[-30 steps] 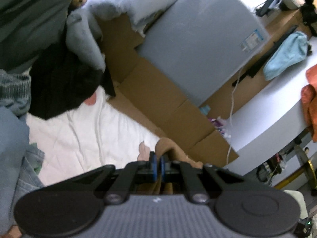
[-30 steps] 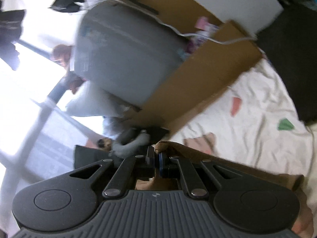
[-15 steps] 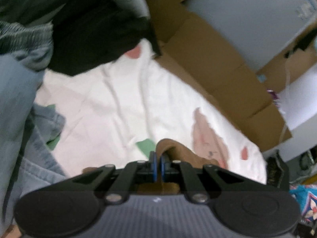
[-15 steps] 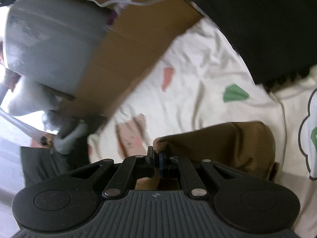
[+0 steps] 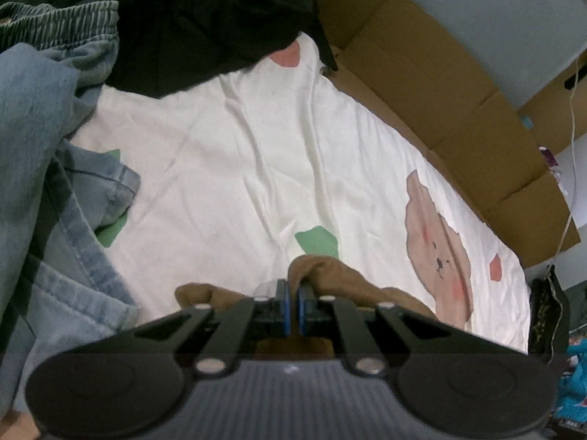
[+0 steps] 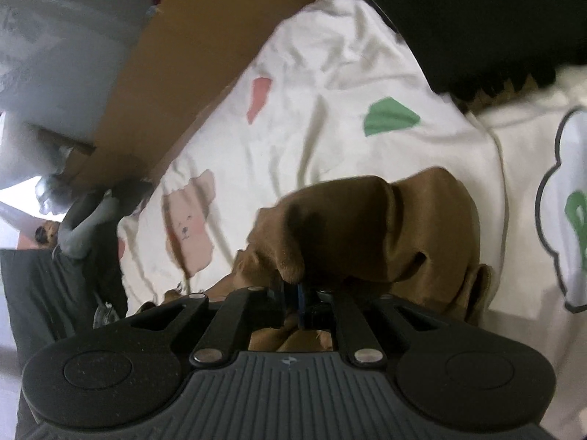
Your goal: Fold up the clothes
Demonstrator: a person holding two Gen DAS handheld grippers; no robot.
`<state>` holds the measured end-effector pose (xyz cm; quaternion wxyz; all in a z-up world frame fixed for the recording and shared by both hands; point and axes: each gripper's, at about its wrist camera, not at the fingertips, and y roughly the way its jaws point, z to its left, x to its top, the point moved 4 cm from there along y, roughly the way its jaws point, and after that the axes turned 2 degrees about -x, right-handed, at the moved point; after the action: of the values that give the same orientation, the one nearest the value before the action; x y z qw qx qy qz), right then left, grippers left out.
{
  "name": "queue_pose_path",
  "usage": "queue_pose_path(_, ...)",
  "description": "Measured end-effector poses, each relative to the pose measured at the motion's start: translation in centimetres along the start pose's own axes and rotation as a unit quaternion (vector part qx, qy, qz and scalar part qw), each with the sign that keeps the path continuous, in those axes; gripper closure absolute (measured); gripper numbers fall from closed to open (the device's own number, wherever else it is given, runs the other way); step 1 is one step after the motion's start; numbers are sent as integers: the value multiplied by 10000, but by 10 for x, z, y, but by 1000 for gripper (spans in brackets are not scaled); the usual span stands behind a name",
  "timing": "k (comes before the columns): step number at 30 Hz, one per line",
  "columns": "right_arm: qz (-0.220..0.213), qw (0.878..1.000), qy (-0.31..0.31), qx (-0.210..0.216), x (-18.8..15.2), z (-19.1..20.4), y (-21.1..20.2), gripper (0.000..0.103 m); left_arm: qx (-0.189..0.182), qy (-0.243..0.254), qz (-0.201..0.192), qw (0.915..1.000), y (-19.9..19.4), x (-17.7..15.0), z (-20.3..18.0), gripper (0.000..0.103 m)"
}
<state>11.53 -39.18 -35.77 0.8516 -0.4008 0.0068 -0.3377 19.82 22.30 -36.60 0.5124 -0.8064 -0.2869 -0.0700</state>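
Observation:
A brown garment lies bunched low on a white sheet printed with bears and coloured patches. My left gripper is shut on a raised fold of it, the blue pads pinching the cloth. In the right wrist view the same brown garment spreads out in front of my right gripper. Its jaws are opening: a narrow gap shows between the pads, and a cloth corner still sits loosely between them. Most of the garment under the grippers is hidden.
Blue denim clothes pile up at the left and a black garment lies at the sheet's far end. Flattened cardboard and a grey box border the sheet. A white shirt with a green print lies to the right.
Both grippers have come down and tilted toward the sheet, bringing the brown garment onto it. The right jaws, tight before, now show a small gap.

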Motion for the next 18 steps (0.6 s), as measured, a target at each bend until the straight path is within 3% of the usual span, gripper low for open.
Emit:
queue_pose_path(2, -43, 9996, -290, -58, 1, 8, -14, 80, -2, 10, 1, 10000, -1, 0, 0, 98)
queue_pose_path(8, -2, 9835, -1757, -435, -1, 36, -43, 78, -59, 0, -24, 10000, -4, 1, 1, 98)
queue_pose_path(14, 112, 9500, -3008, -831, -1, 58, -46, 78, -137, -183, 18, 9997, -3, 2, 5, 98)
queue_pose_path(18, 230, 9201, -3776, -1016, -3, 73, -43, 78, -173, -222, 29, 9996, -3, 2, 7, 98)
